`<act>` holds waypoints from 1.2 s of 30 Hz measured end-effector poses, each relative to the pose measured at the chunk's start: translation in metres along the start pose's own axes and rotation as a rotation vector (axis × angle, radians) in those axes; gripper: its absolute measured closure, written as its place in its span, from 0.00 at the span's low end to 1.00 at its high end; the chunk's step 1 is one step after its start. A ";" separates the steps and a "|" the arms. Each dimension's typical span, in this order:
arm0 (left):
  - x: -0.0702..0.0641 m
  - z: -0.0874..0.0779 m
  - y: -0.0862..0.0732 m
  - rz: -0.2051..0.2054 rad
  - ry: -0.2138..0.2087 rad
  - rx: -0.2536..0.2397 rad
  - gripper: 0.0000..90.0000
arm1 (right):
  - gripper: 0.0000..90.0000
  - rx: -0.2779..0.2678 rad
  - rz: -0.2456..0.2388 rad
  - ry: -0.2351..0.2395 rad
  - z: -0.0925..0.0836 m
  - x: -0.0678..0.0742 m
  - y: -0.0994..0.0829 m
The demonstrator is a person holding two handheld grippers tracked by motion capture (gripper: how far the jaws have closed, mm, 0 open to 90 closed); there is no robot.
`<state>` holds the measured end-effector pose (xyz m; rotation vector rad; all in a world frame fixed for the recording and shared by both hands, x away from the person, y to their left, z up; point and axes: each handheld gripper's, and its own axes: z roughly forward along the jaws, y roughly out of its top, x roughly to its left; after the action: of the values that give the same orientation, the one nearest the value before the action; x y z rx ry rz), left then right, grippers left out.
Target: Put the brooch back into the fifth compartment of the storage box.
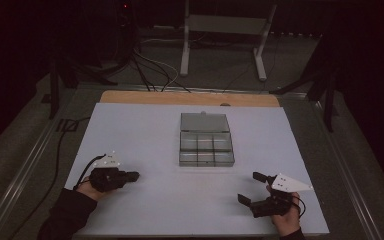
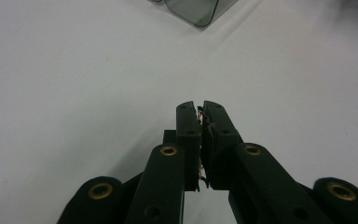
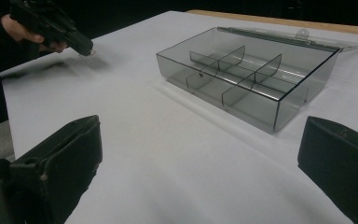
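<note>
A clear grey compartment box [image 1: 206, 149] lies open mid-table on the white surface [image 1: 140, 130], its lid [image 1: 205, 121] folded back flat. Its dividers [image 3: 242, 74] show several empty cells. My left gripper [image 1: 136, 175] rests at the near left with its jaws pressed together [image 2: 201, 105]. A thin pale, reddish sliver shows in the seam, too small to name. A corner of the box [image 2: 198, 11] lies ahead of it. My right gripper [image 1: 248, 187] stands open at the near right, jaws wide apart [image 3: 200, 135], pointing toward the box. It also sees the left gripper [image 3: 86, 48].
A strip of wooden tabletop [image 1: 190, 97] shows beyond the white sheet. Metal rails [image 1: 35, 150] flank the table. Cables [image 1: 150, 70] and a white stand's legs [image 1: 260, 50] lie on the dark floor behind.
</note>
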<state>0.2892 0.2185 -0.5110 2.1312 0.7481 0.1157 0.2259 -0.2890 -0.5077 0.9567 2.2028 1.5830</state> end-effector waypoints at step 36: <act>-0.002 0.047 0.067 0.062 -0.107 -0.053 0.98 | 0.00 0.001 -0.005 0.005 -0.001 0.000 0.000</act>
<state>0.3350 0.1545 -0.4897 2.0929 0.6099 0.0531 0.2248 -0.2898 -0.5076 0.9477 2.2083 1.5838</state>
